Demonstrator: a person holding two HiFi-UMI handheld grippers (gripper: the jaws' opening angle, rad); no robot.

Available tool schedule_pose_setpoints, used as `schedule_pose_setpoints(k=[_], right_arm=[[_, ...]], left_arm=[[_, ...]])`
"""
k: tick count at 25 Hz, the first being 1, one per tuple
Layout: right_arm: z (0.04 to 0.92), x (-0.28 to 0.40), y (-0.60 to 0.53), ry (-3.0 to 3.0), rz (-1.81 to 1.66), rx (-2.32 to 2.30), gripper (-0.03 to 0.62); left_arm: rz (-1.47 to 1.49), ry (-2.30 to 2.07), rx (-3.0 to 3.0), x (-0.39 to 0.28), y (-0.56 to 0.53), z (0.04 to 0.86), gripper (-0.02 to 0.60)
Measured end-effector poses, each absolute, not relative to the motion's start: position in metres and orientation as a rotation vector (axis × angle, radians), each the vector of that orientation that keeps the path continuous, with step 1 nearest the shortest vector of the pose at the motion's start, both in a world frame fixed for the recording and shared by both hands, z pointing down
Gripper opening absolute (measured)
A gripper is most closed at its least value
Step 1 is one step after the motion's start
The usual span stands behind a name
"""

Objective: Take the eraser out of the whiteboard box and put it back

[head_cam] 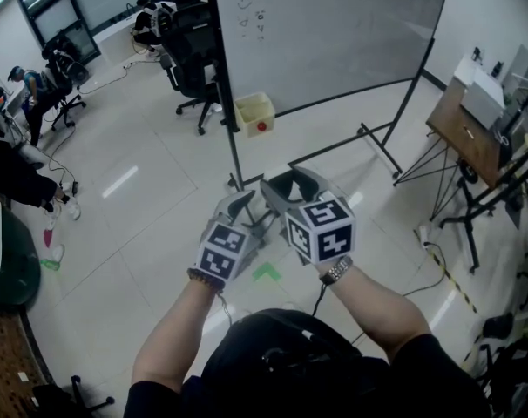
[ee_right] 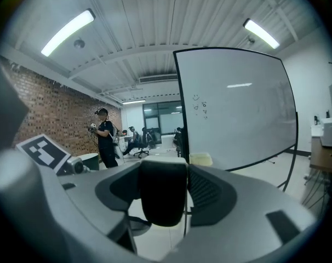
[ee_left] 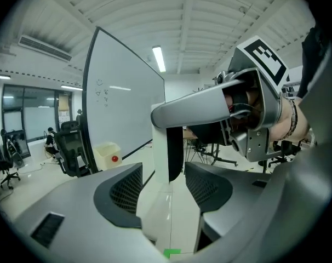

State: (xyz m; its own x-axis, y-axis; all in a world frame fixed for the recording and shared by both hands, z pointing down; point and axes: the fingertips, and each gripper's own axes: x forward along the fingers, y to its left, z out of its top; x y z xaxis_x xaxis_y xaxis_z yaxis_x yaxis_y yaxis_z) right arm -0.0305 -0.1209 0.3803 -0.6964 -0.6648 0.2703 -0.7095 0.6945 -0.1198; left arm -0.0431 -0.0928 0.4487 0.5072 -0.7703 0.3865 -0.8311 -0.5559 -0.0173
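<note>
In the right gripper view my right gripper (ee_right: 160, 188) is shut on the eraser (ee_right: 163, 193), a black felt block with a white back that fills the gap between the jaws. The left gripper view shows the same eraser (ee_left: 167, 152) hanging upright from the right gripper's jaw, just ahead of my left gripper (ee_left: 165, 188), which is open and not touching it. From the head camera, both grippers, left (head_cam: 247, 212) and right (head_cam: 292, 185), are held close together above the floor. The cream whiteboard box (head_cam: 253, 114) with a red dot sits at the foot of the whiteboard (head_cam: 325, 24), well beyond them.
The whiteboard's stand legs (head_cam: 368, 142) spread across the floor ahead. Black office chairs (head_cam: 190, 50) stand left of the board. A wooden table (head_cam: 469, 120) with equipment is at the right. People sit at the far left, and one stands (ee_right: 104, 138) by the brick wall. Green tape (head_cam: 266, 273) marks the floor.
</note>
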Motion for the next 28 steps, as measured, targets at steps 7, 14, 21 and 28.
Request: schedule_pose_setpoints(k=[7, 14, 21, 28], right_arm=[[0.375, -0.023, -0.123, -2.739, 0.312, 1.021, 0.290], [0.376, -0.017, -0.124, -2.761, 0.298, 0.949, 0.291], [0.382, -0.017, -0.125, -2.747, 0.251, 0.911, 0.304], [0.385, -0.017, -0.137, -2.745, 0.207, 0.928, 0.327]], left_arm=[[0.541, -1.376, 2.602, -0.021, -0.102, 0.444, 0.250], [0.576, -1.444, 2.559, -0.015, -0.112, 0.448, 0.176], [0.544, -1.509, 2.518, -0.019, -0.119, 0.452, 0.160], [0.538, -1.574, 2.467, -0.039, -0.140, 0.455, 0.156]])
